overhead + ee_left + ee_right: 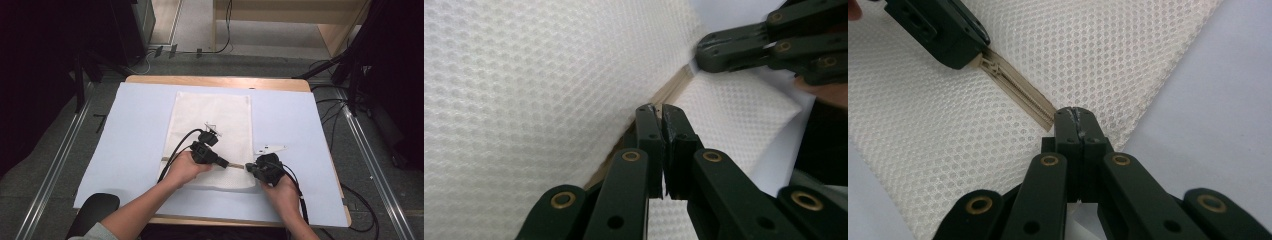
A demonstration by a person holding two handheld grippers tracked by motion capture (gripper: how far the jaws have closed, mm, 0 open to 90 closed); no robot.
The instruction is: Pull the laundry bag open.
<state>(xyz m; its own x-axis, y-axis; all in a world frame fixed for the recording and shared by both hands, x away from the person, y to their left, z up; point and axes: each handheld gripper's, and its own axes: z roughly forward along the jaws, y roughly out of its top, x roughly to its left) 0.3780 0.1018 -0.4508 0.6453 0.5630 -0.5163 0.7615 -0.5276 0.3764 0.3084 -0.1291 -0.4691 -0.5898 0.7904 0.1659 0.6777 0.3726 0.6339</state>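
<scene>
Counter (pixel 150 79) under pale blue sheet (pixel 135 135), grey floor around. Left gripper (pixel 661 111) clamped on mesh bag (pixel 210 115) zipper (pixel 1018 92); right gripper (pixel 1074 114) clamped at bag's edge.

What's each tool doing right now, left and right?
Left tool: shut on the zipper of the mesh bag.
Right tool: shut on the zipper's end at the bag's edge.

blue sheet (pixel 135 135) over wooden table (pixel 215 80); black cables (pixel 365 210) on grey floor (pixel 45 165); dark stands at sides
</scene>
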